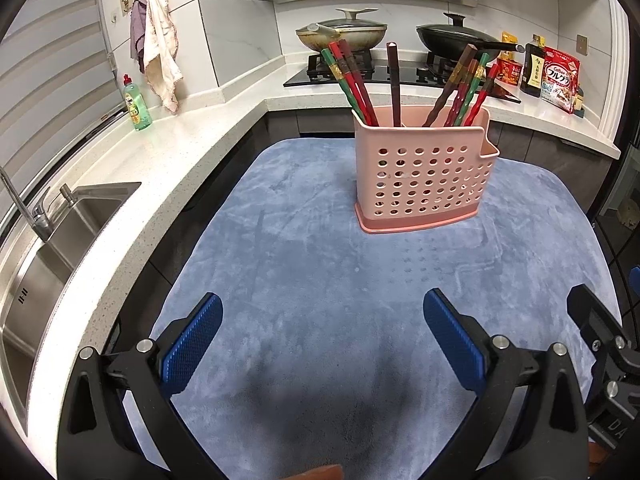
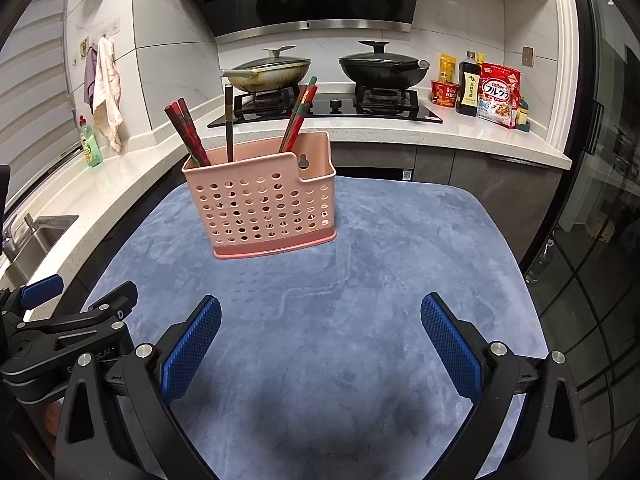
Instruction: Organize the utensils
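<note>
A pink perforated utensil holder point(image 1: 424, 172) stands upright on the blue mat point(image 1: 304, 264); it also shows in the right wrist view point(image 2: 264, 208). Several red, green and brown chopsticks point(image 1: 360, 84) stand in it, leaning left, middle and right; they also show in the right wrist view point(image 2: 298, 118). My left gripper point(image 1: 322, 340) is open and empty, low over the mat, well short of the holder. My right gripper point(image 2: 320, 340) is open and empty too, beside the left one. Part of the right gripper shows at the left wrist view's right edge point(image 1: 600, 340).
A white counter point(image 1: 160, 160) with a steel sink point(image 1: 48, 256) runs along the left. A green soap bottle point(image 1: 136, 104) and hanging cloths point(image 1: 160, 48) are there. A stove with two lidded pans point(image 2: 320, 68) and food packets point(image 2: 496, 96) stand behind.
</note>
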Demonstrator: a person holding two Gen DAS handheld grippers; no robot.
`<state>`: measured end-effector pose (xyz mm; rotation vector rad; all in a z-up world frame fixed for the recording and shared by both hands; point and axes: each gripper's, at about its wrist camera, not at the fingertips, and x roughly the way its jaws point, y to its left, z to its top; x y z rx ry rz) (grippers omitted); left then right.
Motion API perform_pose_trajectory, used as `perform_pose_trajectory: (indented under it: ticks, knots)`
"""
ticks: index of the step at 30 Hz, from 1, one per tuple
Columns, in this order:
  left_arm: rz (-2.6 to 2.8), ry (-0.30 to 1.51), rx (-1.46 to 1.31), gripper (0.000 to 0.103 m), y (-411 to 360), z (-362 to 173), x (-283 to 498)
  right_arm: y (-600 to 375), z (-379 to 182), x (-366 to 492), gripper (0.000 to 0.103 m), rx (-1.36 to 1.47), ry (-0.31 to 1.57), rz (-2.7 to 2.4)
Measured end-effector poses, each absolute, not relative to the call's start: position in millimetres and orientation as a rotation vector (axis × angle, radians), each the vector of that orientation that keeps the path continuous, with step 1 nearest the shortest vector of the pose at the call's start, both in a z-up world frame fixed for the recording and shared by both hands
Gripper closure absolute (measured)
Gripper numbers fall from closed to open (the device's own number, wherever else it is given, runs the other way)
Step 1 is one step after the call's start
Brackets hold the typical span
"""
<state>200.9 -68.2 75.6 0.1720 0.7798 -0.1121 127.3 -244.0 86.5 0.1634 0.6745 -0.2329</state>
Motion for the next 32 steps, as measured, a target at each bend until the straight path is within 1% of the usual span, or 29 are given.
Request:
perform_pose_trajectory:
  ticks: [32]
  knots:
    - [-0.106, 0.783, 0.174, 0.007, -67.5, 74.3, 201.2, -245.0, 80.4, 129.8, 0.006, 0.171, 0.682, -0.241]
